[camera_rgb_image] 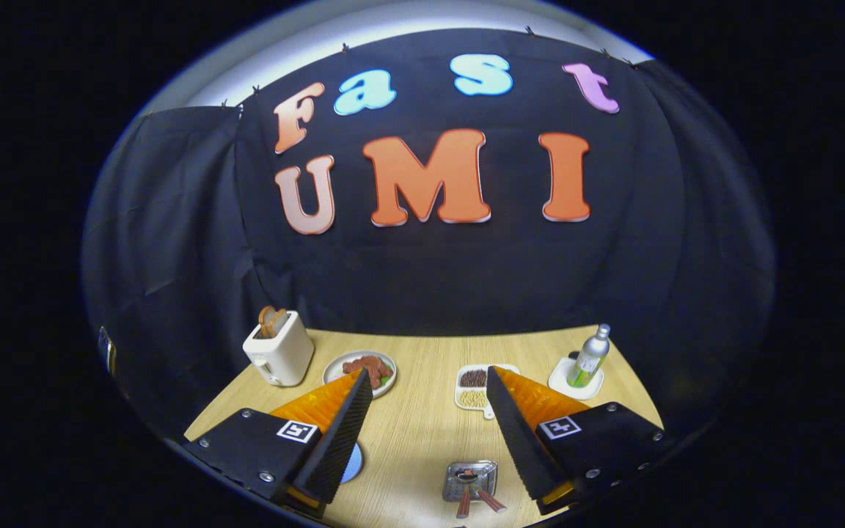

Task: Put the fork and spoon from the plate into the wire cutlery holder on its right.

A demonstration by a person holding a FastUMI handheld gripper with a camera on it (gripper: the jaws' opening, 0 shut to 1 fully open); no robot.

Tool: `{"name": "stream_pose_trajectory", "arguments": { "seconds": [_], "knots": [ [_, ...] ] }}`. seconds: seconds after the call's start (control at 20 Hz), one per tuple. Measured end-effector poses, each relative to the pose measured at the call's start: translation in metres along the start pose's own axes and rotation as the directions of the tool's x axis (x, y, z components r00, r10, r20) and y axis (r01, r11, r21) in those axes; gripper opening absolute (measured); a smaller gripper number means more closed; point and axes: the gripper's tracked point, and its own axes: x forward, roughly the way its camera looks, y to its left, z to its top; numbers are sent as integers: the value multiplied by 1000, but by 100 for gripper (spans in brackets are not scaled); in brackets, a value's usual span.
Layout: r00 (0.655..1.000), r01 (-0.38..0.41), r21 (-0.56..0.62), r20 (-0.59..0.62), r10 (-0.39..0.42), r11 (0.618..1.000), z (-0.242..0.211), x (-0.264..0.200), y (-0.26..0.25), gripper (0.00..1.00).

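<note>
The gripper point(428, 381) hangs above a light wooden surface point(422, 433), its two fingers spread wide apart with nothing between them but bare wood. Low down between the fingers, nearer the right one, stands the wire cutlery holder point(471, 480), a small metal basket seen from above, with reddish-brown handles point(483, 500) sticking out of its near side; whether these belong to the fork and spoon cannot be told. Just beside the left finger's inner edge, a sliver of a blue-and-white round plate point(353, 463) peeks out, mostly hidden by that finger. Beyond the fingertips, from left to right along the far part of the surface: a cream toaster point(279, 352) with bread slices point(271, 320) standing in its slots, a round dish of food point(368, 367), a white divided tray point(475, 387) holding dark and pale beans, and a silver-and-green bottle point(590, 356) upright on a white coaster point(566, 381).
</note>
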Motion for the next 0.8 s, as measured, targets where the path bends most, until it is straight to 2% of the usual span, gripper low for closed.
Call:
{"name": "stream_pose_trajectory", "arguments": {
  "seconds": [0.1,0.4,0.8],
  "knots": [
    [997,4,-23,76,-2,1000,23,-6,12,96],
    [966,4,-24,258,2,1000,75,-22,39,97],
    [951,12,-58,310,6,998,84,-28,55,97]
  ]
}}
